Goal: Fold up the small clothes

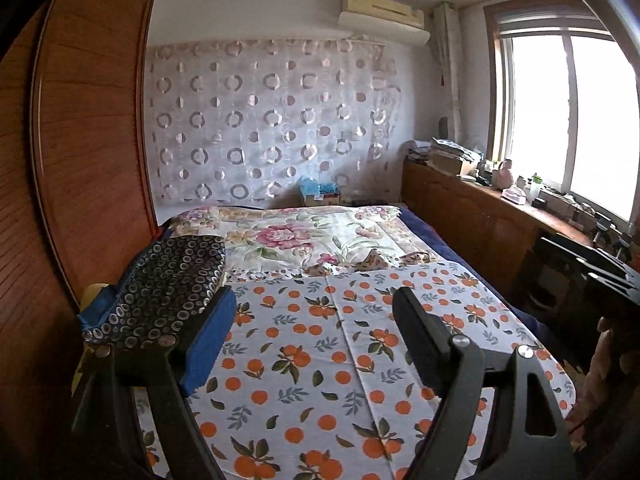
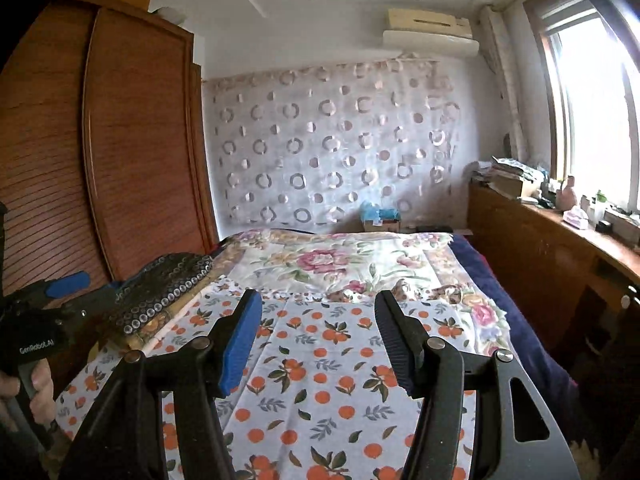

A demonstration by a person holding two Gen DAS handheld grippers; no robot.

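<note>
I hold my left gripper [image 1: 314,312] and right gripper [image 2: 318,316] wide apart and empty above the orange-print cloth [image 1: 328,360]. The dark dotted garment [image 1: 168,280], maybe folded, lies at the bed's left edge by the wardrobe [image 1: 80,140].

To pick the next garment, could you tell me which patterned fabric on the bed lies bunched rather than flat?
The dark ring-patterned cloth by the wardrobe.
</note>
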